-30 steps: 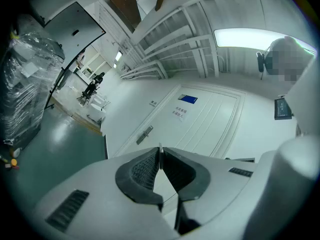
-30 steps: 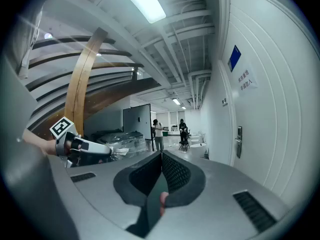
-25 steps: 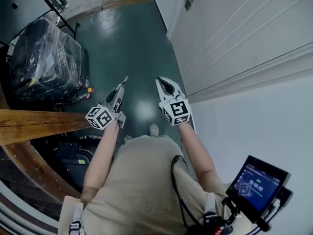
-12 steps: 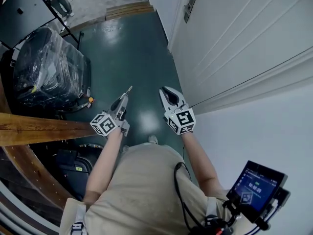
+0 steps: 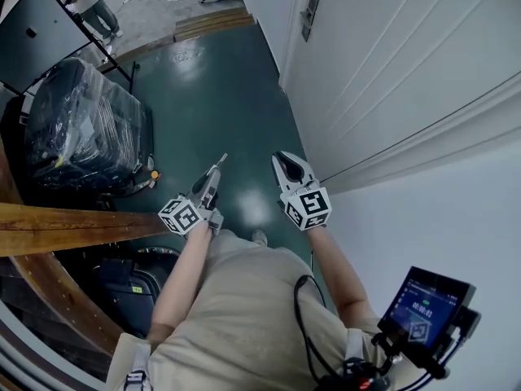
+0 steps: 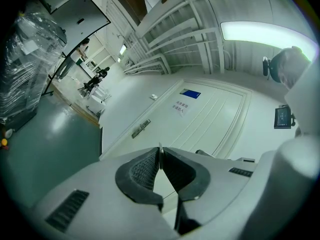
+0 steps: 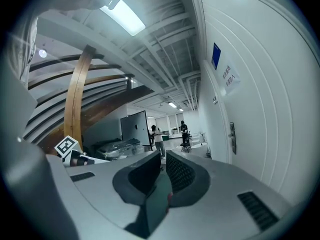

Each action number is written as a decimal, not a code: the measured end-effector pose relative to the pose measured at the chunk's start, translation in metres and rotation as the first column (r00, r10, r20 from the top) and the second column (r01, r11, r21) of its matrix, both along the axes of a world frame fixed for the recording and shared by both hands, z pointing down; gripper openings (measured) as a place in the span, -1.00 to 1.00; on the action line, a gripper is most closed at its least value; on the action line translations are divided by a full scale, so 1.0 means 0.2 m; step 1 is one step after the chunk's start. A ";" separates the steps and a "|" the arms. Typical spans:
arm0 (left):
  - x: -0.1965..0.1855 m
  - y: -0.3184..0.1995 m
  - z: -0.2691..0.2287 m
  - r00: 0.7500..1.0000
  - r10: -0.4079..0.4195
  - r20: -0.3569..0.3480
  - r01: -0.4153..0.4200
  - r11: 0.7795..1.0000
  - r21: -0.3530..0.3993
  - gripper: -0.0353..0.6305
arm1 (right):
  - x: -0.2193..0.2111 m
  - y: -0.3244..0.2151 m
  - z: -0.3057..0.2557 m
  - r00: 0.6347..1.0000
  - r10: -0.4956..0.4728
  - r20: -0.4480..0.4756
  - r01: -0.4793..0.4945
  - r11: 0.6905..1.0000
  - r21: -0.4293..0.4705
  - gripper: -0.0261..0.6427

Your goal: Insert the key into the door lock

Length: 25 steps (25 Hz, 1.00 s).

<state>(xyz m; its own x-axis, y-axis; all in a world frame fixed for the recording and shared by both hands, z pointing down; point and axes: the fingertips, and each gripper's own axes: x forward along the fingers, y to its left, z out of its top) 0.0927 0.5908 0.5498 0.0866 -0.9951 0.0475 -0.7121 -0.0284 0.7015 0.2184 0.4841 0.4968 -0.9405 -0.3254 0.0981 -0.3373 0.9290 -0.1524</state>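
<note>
Pinching key [image 6: 159, 149] in L gripper [image 6: 160, 158], door lock [image 6: 141, 128] beyond

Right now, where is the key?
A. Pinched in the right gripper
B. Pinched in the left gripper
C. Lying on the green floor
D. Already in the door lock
B: in the left gripper view, the left gripper has its jaws shut on the thin metal key. The right gripper has its jaws apart with nothing between them, and the door lock is some way ahead.
</note>
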 end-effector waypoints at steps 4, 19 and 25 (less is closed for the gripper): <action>-0.05 -0.02 0.04 1.000 0.009 -0.001 -0.009 1.000 -0.009 -0.79 | -0.02 -0.03 0.07 0.999 0.030 -0.012 -0.031 0.999 -0.011 -0.86; -0.48 -0.20 0.05 0.997 0.076 -0.023 -0.076 0.997 -0.005 -0.79 | -0.37 -0.19 0.05 0.991 0.127 -0.032 -0.127 0.992 -0.018 -0.86; -0.65 -0.28 0.02 0.995 0.091 -0.037 -0.091 0.996 0.002 -0.79 | -0.51 -0.27 0.02 0.987 0.158 -0.035 -0.158 0.987 0.001 -0.86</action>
